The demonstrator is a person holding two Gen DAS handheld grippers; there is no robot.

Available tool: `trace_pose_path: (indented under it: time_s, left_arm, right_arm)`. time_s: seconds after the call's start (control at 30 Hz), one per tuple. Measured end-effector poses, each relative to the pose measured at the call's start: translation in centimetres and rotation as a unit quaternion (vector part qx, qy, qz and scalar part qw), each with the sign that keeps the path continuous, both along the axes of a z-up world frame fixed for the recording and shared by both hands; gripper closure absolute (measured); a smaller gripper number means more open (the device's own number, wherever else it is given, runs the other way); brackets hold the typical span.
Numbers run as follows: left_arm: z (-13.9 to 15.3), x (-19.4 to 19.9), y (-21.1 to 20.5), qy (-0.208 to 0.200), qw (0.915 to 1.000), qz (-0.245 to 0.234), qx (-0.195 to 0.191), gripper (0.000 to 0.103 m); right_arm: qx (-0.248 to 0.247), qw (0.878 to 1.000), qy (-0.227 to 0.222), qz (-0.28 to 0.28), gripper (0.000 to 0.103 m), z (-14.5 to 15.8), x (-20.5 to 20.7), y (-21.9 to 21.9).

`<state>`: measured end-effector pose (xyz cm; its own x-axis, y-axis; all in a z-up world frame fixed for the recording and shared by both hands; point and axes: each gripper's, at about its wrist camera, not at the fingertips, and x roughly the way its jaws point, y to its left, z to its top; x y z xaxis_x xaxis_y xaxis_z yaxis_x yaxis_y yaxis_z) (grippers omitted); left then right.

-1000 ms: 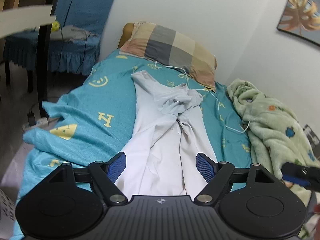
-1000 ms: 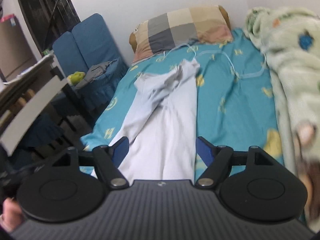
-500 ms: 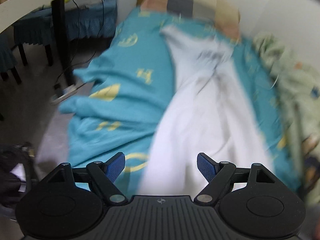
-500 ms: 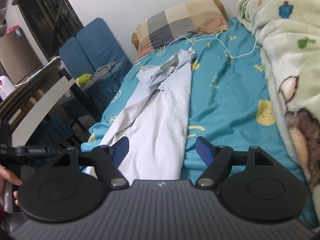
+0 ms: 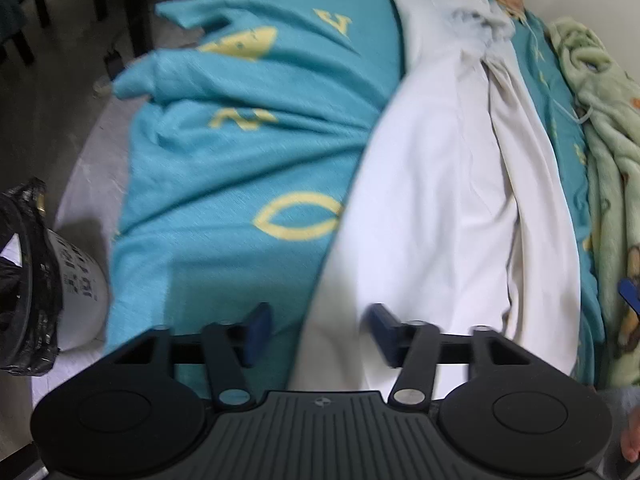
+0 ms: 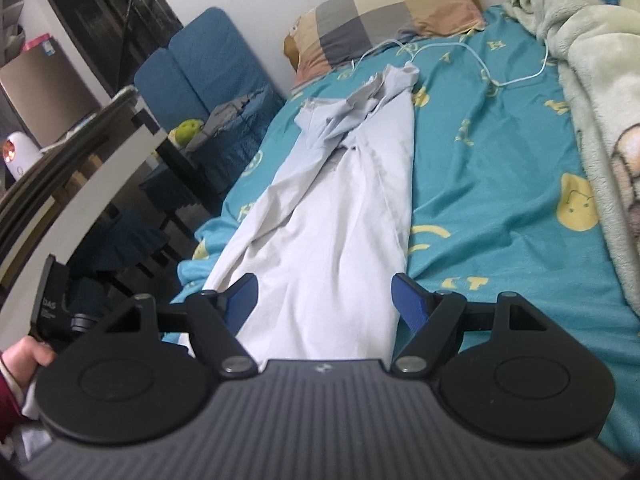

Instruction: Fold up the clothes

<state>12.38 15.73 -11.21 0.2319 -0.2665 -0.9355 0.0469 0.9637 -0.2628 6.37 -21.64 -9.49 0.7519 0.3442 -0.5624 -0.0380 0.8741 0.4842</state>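
Observation:
A long white garment [image 5: 448, 200] lies lengthwise on the teal bed sheet [image 5: 240, 160], bunched and crumpled at its far end. My left gripper [image 5: 318, 334] is open and hovers over the garment's near left edge at the foot of the bed, holding nothing. In the right wrist view the same garment [image 6: 332, 216] runs from between my fingers towards the pillow. My right gripper [image 6: 324, 298] is open and empty, just above the garment's near end.
A checked pillow [image 6: 392, 12] and a white cable [image 6: 480, 68] lie at the head of the bed. A green fleece blanket [image 6: 600, 92] covers the right side. A bin with a black liner [image 5: 44, 280] stands on the floor at left. A blue chair [image 6: 208, 68] and desk [image 6: 80, 152] stand left.
My left gripper has dropped and swung left towards the foot of the bed, over the garment's near left edge. My right gripper has moved closer over the garment's near end. Both stay open.

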Motion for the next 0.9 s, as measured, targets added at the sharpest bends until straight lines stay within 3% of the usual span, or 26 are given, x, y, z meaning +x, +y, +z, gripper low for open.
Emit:
trace_pose_path:
  time_s: [0.03,0.1,0.17,0.23,0.33,0.43,0.53,0.6,0.7,0.83,0.9]
  left_arm:
    - [0.2,-0.1,-0.2,-0.003,1.0,-0.003,0.003,0.062]
    - [0.5,-0.4,-0.6,-0.01,0.9998,-0.009,0.01,0.091]
    - [0.9,-0.7,-0.9,-0.017,0.9996,-0.015,0.017,0.099]
    - [1.5,-1.1,-1.6,-0.03,0.9987,-0.026,0.033,0.1]
    - [3.8,-2.4,-4.1,-0.075,0.9906,-0.066,0.093,0.101]
    - [6.5,-4.6,-7.9,-0.119,0.9736,-0.133,0.142,0.101]
    - [9.1,-6.9,-12.0,-0.167,0.9546,-0.191,0.156,0.101]
    - [9.5,-8.2,-14.6,-0.181,0.9473,-0.221,0.144,0.101]
    - [7.5,-8.7,-17.4,-0.175,0.9457,-0.245,0.122,0.1]
    - [3.1,-7.5,-18.1,-0.137,0.9584,-0.233,0.091,0.094]
    - [2.3,-6.9,-17.0,-0.123,0.9689,-0.208,0.055,0.082]
  right_arm:
    - [-0.002,1.0,0.003,0.002,0.028,-0.1,0.1,0.1]
    - [-0.002,1.0,0.009,0.001,0.028,-0.4,0.3,0.1]
    - [0.002,1.0,0.018,-0.004,0.028,-0.7,0.5,-0.2]
    - [0.012,0.999,0.029,-0.013,0.028,-1.1,0.8,-0.6]
    - [0.039,0.998,0.049,-0.027,0.028,-1.8,1.1,-1.5]
    - [0.053,0.996,0.063,-0.046,0.028,-2.3,1.0,-2.3]
    - [0.065,0.993,0.076,-0.061,0.028,-2.7,1.0,-2.9]
    - [0.065,0.992,0.086,-0.063,0.028,-2.9,1.0,-2.9]
    - [0.065,0.991,0.104,-0.061,0.028,-3.5,1.2,-3.1]
    - [0.093,0.984,0.139,-0.059,0.028,-4.6,1.6,-3.7]
    - [0.11,0.98,0.152,-0.06,0.028,-5.1,1.7,-4.0]
